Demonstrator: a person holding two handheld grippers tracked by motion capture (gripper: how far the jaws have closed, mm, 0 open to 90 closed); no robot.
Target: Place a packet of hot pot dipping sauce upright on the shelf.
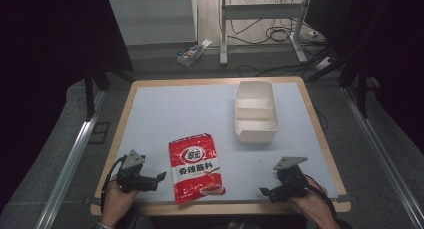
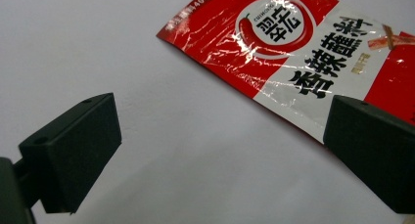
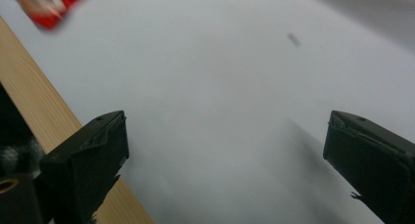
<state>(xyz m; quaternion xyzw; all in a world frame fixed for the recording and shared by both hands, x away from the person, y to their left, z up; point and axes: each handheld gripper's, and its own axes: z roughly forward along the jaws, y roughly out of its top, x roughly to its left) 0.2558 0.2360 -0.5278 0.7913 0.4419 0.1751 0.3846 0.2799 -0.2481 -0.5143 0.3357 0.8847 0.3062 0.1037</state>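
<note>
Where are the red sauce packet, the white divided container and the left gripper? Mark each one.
red sauce packet (image 1: 196, 168), high view, on its white label band.
white divided container (image 1: 256, 135), high view, on its near wall.
left gripper (image 1: 159, 178), high view, between its fingertips.

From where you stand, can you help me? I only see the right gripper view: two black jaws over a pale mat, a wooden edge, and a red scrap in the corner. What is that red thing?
Observer: A red seasoning pouch lying flat on the mat, between the two grippers.
Operator: Is anyone holding it?
Observer: No. The left gripper is open beside the pouch, not touching it.
Operator: Anything else on the table?
Observer: A white container with compartments sits at the far right of the mat, empty.
Operator: And my own gripper?
Observer: The right gripper is open near the table's near edge.
</note>
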